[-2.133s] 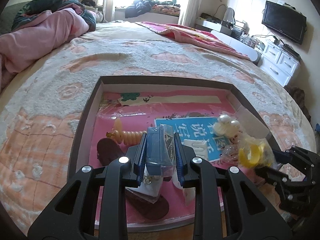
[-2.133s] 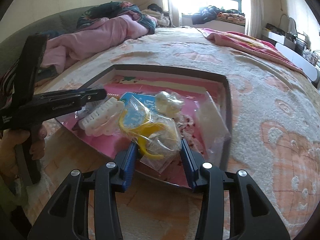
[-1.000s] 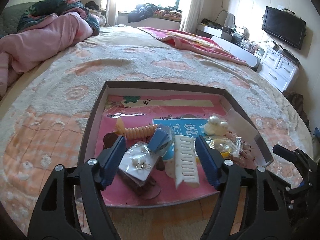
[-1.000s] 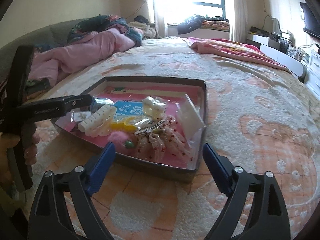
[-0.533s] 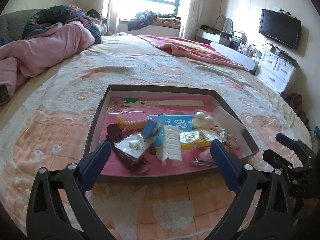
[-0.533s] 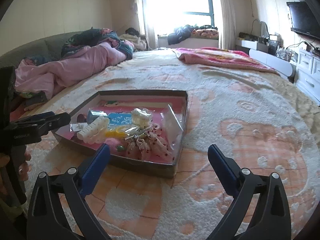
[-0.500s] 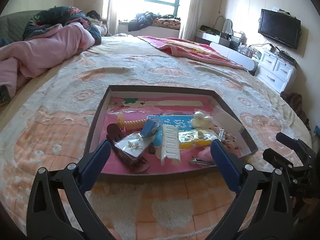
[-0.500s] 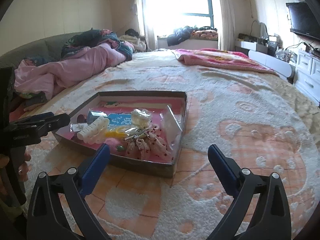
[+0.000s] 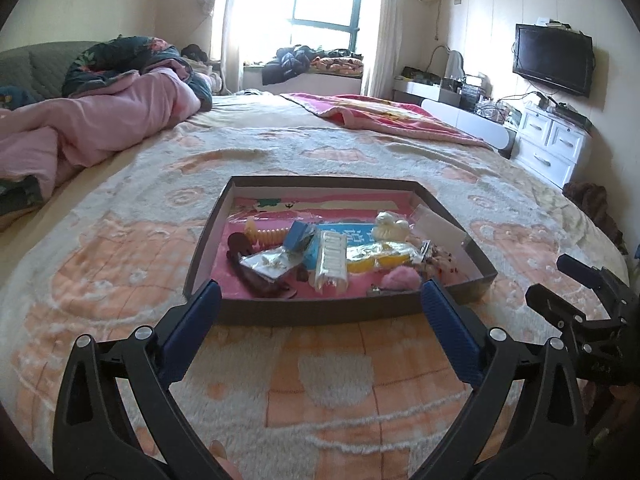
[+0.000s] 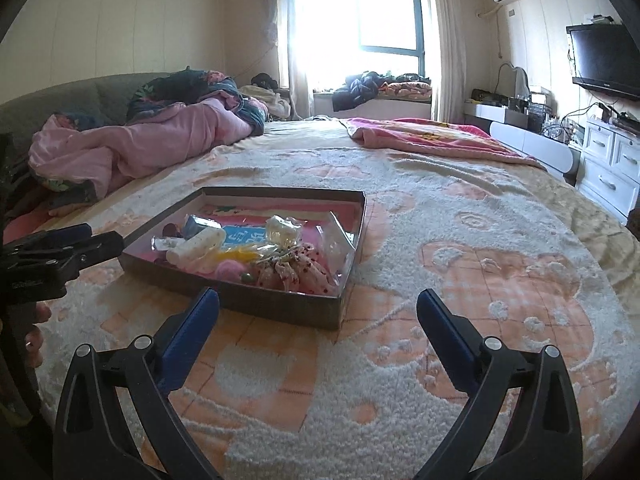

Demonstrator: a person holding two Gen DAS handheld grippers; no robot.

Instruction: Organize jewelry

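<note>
A shallow rectangular cardboard tray (image 9: 304, 312) with dark grey walls and a glossy pink floor lies on a fluffy cream-and-peach bedspread (image 9: 120, 248) of looped pile. Inside it sits a loose heap: a white ribbed plastic hair claw (image 9: 331, 258), a yellow piece in crinkled clear wrap (image 9: 380, 256), a fuzzy pink pompom (image 9: 400, 279), a peach ribbed spiral tie (image 9: 267, 236), a small blue box (image 9: 298, 235), a flat dark brown oval clip (image 9: 256, 276) under a clear packet of small earrings (image 9: 270, 264), and a cream bow (image 9: 388, 228). A crumpled pink quilt (image 9: 100, 128) lies well behind, white drawers (image 9: 556, 148) to the right. The left gripper (image 9: 320, 312) hangs just short of the tray's near wall, its blue ribbed pads spread wide, grasping nothing. The right gripper (image 10: 318, 314) is likewise released, beside the tray's near right corner (image 10: 340, 312).
</note>
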